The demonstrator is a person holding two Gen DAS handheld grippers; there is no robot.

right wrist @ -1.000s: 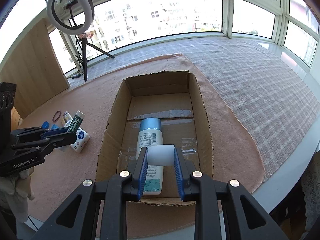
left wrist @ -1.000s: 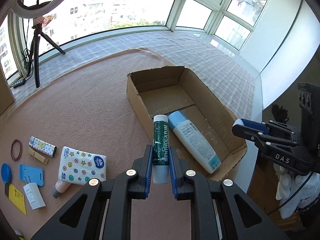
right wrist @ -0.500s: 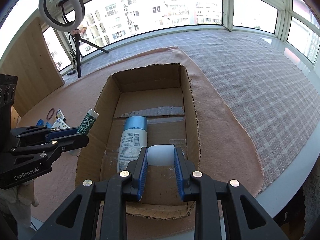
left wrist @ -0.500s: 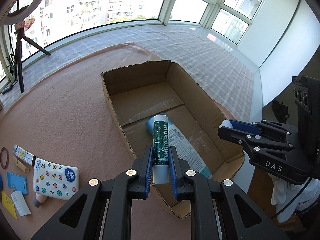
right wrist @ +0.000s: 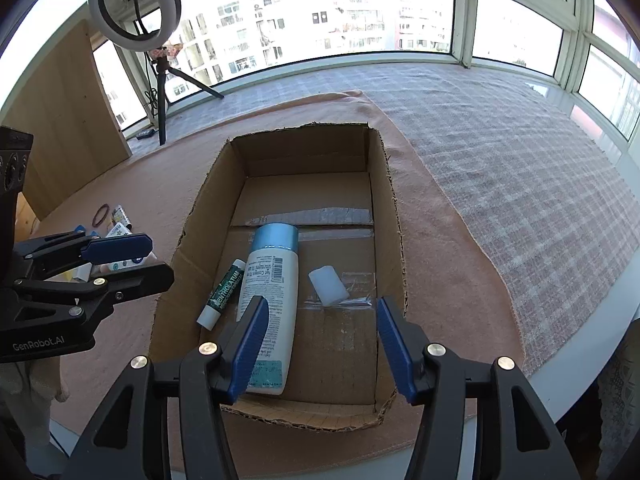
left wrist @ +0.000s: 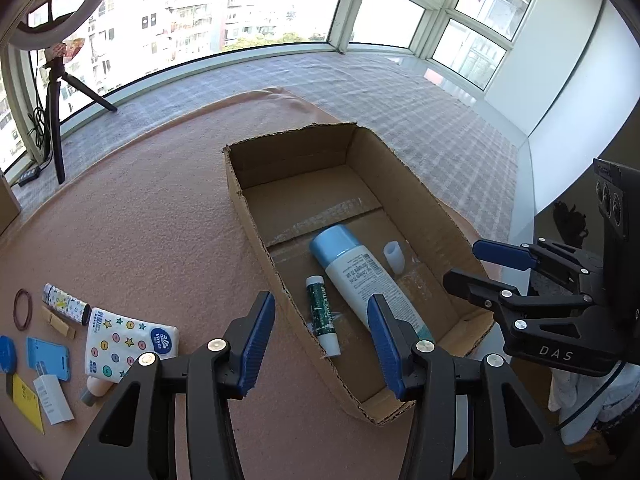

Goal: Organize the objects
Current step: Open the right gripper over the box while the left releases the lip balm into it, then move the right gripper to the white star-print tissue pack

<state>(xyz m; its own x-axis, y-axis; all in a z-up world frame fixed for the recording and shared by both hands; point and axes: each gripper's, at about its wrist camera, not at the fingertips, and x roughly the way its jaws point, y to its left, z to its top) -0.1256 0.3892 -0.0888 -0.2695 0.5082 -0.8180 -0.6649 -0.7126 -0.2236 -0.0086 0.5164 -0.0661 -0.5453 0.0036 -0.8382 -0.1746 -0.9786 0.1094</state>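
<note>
Left gripper (left wrist: 320,340): jaws opening, blue pads spread, nothing pinched; poised over the near left wall of the box, green tube seen below the gap.
Right gripper (right wrist: 318,338): jaws opening, pads spread wide, nothing pinched; poised over the near end of the box.
Cardboard box (left wrist: 240,184): open-topped, on a pink cloth (left wrist: 140,220); clear tape across its floor.
Green tube (left wrist: 322,314): lying flat inside the box along the left wall, white cap toward the near end, just beside the bottle.
Bottle (left wrist: 362,276): white with a light blue cap, lying flat in the middle of the box floor, cap toward the far end.
White cap-like piece (right wrist: 328,285): small cylinder lying on the box floor, right of the bottle, apart from it, near the tape.
Left of the box, on the cloth: tissue pack with coloured dots (left wrist: 128,340), small patterned tube (left wrist: 66,304), brown rubber band (left wrist: 23,309), blue card holder (left wrist: 48,358), yellow card (left wrist: 26,402), small white box (left wrist: 52,398).
Background: ring light on a tripod (right wrist: 134,2), grey checked cloth (right wrist: 500,152), wide windows.
</note>
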